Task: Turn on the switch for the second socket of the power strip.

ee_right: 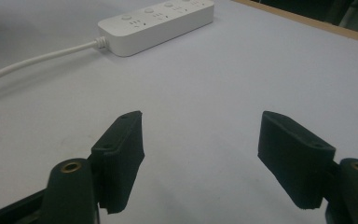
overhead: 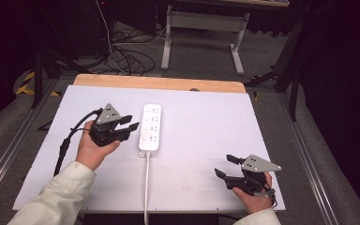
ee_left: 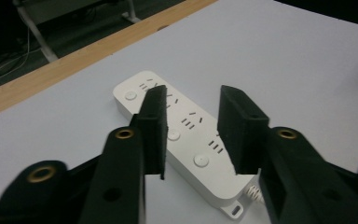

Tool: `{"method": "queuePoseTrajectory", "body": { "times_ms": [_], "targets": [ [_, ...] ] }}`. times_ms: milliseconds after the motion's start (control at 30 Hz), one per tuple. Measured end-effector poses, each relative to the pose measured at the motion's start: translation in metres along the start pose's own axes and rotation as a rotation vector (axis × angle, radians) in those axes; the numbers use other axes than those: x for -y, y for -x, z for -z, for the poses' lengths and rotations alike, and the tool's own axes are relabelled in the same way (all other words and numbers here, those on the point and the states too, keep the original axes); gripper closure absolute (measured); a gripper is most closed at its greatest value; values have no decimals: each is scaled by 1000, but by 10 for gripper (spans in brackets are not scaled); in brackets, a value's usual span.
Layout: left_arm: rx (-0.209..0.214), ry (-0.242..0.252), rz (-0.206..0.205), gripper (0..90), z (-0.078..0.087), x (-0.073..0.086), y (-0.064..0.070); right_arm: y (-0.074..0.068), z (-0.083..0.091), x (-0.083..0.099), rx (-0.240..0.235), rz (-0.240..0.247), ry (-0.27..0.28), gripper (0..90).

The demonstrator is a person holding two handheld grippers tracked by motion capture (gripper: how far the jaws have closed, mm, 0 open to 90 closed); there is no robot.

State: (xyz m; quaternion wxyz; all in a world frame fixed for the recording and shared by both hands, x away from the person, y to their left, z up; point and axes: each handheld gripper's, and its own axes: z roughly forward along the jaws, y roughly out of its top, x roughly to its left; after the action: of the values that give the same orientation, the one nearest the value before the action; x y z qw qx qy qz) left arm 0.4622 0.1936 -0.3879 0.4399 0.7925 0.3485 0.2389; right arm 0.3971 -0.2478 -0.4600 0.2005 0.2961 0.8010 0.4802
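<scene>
1 white power strip (overhead: 150,128), 4 sockets, cord attached, flat on table (overhead: 206,140)

The power strip's (overhead: 150,127) white cord (overhead: 146,187) runs off the high view's bottom edge, plug unseen.

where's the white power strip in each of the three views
High view: power strip at table centre, lying lengthwise away from the person, just right of the left gripper.
Left gripper view: centre, behind the open jaws.
Right gripper view: top left, far beyond the jaws.
Shared landmark: its white cord.
</scene>
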Motion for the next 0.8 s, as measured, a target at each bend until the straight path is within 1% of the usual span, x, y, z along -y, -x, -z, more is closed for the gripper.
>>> {"method": "queuePoseTrajectory", "body": {
  "times_ms": [67, 100, 167, 200, 233, 267, 300, 333, 367, 400, 467, 500, 567, 600, 667, 800],
  "targets": [
    [-1, 3, 21, 735, -2, -1, -1, 0, 0, 0, -2, -1, 3, 315],
    [-13, 0, 23, 778, -3, -1, -3, 0, 0, 0, -3, -1, 2, 315],
    [-2, 9, 34, 782, -5, -1, -5, 0, 0, 0, -4, 1, 0, 315],
    [9, 4, 28, 824, -6, -1, -6, 0, 0, 0, -4, 1, 1, 316],
    [30, -2, 24, 882, -7, -2, -7, 0, 0, 0, -5, 2, 0, 316],
    [29, -11, 10, 895, -8, -2, -8, 0, 0, 0, -6, 3, 0, 316],
    [30, -18, 2, 896, -10, -3, -9, 0, 0, 0, -7, 3, 0, 315],
    [45, -24, 5, 897, -11, -3, -9, 0, 0, 0, -7, 3, 0, 315],
    [66, -31, 18, 897, -14, -2, -11, 0, -1, 0, -7, 3, 0, 315],
    [74, -35, 24, 898, -17, -2, -13, 0, -1, 0, -7, 3, -1, 316],
    [71, -38, 38, 898, -22, -1, -15, 0, 0, 0, -7, 3, 0, 316],
    [69, -40, 39, 898, -25, 0, -16, 0, 0, 0, -8, 2, 1, 315],
    [77, -51, 61, 898, -31, 3, -19, 0, -1, 0, -10, 3, 0, 316],
    [92, -51, 81, 898, -34, 4, -20, 0, -1, 0, -11, 6, -2, 316],
    [106, -42, 81, 898, -39, 5, -20, 0, -1, 0, -12, 6, -2, 317],
    [113, -11, 44, 899, -49, 7, -17, 0, -1, 0, -14, 8, -1, 318]
  ]
}}
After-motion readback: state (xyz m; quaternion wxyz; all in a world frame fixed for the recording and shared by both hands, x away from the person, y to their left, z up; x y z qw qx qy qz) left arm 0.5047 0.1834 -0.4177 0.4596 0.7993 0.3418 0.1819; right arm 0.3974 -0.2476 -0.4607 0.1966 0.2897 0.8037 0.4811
